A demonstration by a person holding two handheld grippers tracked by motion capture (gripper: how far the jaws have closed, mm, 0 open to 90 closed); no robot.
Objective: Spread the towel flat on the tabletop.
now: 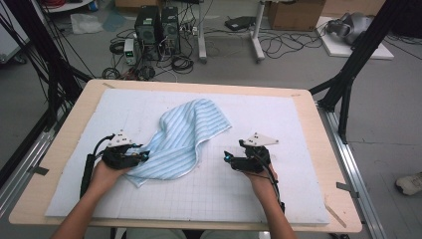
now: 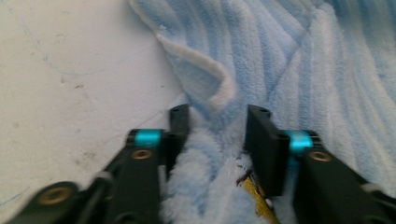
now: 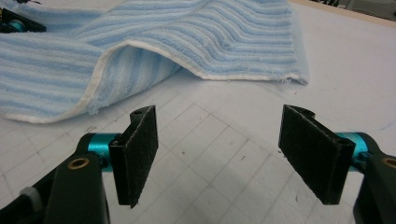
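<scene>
Towel: blue-striped towel (image 1: 181,142) lay crumpled left of centre in the high view, on the white gridded mat (image 1: 278,189).
Left gripper: your left gripper (image 2: 217,123) was clamped on a bunched fold at the towel's lower left edge (a yellow tag (image 2: 257,196) peeked out beside the right-hand jaw).
Right gripper: your right gripper (image 3: 219,149) sat released, jaws wide over bare mat, near the towel but apart from it.
Table: wooden table (image 1: 328,149) framed the mat.

Bare gridded mat (image 1: 209,189) lies open before the right claw (image 1: 226,158); rumpled towel (image 1: 184,134) blocks leftward.
</scene>
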